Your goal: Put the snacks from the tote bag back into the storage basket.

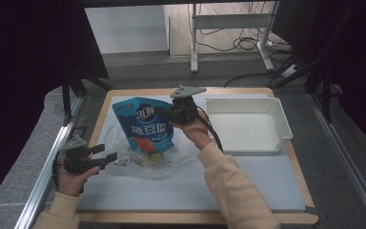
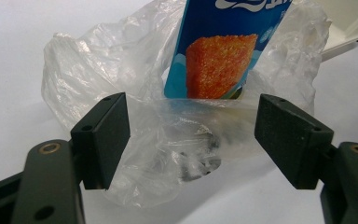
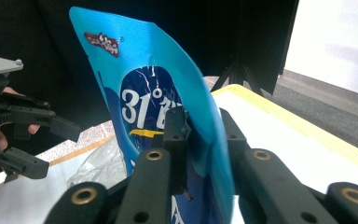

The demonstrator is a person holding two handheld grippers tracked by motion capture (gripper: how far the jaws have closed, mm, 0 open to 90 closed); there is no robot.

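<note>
L gripper point(image 1: 106, 157) fingers open by 1 clear bag point(image 2: 135, 93); R gripper point(image 1: 164, 114) fingers grip 1 blue pouch point(image 1: 143, 125); 1 white tray point(image 1: 248, 126).

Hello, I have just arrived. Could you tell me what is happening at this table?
A person works with a gripper in each hand. The right gripper is clamped on a blue snack pouch and holds it upright, its lower end inside a clear plastic bag on the table. The left gripper is open, jaws on either side of the bag's near edge, not pressing it. A white tray stands to the right.
</note>
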